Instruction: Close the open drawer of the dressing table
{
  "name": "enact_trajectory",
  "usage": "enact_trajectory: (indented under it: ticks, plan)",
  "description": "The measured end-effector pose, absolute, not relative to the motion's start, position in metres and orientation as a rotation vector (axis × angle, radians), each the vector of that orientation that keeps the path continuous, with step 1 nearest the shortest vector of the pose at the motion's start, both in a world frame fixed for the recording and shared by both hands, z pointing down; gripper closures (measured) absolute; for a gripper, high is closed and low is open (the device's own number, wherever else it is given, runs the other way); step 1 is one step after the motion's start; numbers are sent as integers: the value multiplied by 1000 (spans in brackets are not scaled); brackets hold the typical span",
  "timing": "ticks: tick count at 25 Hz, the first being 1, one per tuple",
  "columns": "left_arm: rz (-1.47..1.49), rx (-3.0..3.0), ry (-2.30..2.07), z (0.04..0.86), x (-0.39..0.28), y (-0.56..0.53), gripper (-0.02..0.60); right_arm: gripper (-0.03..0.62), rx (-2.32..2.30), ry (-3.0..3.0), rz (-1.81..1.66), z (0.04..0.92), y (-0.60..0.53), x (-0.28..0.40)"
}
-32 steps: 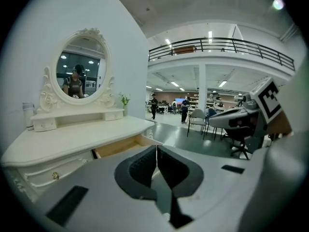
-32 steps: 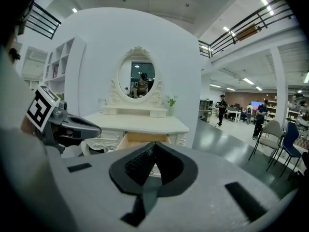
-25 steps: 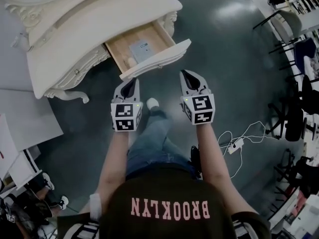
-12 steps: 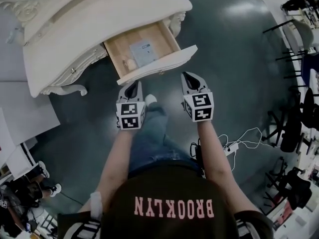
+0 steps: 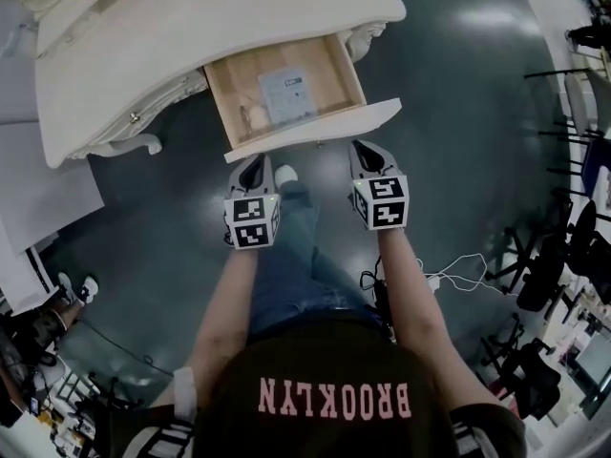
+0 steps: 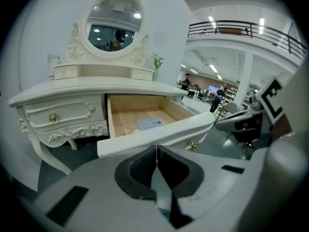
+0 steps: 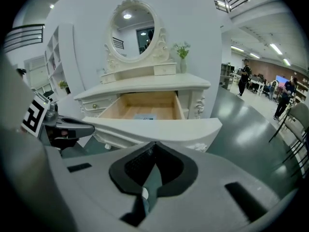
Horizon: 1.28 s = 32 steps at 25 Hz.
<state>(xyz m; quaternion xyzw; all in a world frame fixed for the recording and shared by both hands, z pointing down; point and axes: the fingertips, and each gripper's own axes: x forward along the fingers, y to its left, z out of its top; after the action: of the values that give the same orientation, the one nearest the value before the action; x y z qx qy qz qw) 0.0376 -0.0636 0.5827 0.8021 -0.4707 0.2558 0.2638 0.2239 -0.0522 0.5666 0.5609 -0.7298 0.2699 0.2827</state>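
Observation:
The cream dressing table [image 5: 191,27] stands ahead with its right drawer [image 5: 250,84] pulled out. Its wooden inside holds a printed sheet [image 5: 286,93] and a small pale object [image 5: 254,116]. The white drawer front [image 5: 315,132] faces me. My left gripper [image 5: 254,161] is shut and empty, its tip just short of the front's left end. My right gripper [image 5: 363,148] is also shut and empty, close under the front's right part. In the left gripper view the drawer front [image 6: 154,133] lies right beyond the shut left gripper [image 6: 157,151]. The right gripper view shows the same front [image 7: 159,128] past the shut right gripper [image 7: 154,150].
A closed left drawer with a brass knob [image 6: 52,116] sits beside the open one. An oval mirror [image 6: 114,24] tops the table. A white cable with a power strip [image 5: 441,280] lies on the floor at right, with chairs [image 5: 544,265] further right. White panels [image 5: 48,198] lie at left.
Both grippers have come nearer to the drawer front, from a clear gap to just short of it. The drawer stays open and both grippers remain shut.

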Motion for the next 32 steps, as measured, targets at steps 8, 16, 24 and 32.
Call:
enact_trajectory:
  ticks: [8, 16, 24, 32]
  plan:
    - [670, 2131, -1312, 594, 38, -66, 577, 597, 1487, -1910, 802, 594, -63, 229]
    - [670, 2119, -1341, 593, 37, -75, 577, 597, 1454, -1926, 799, 597, -72, 228]
    - [660, 2109, -1374, 593, 34, -94, 575, 597, 1422, -1950, 780, 597, -90, 225]
    - [659, 2121, -1375, 592, 33, -113, 575, 597, 1410, -1952, 761, 596, -110, 224]
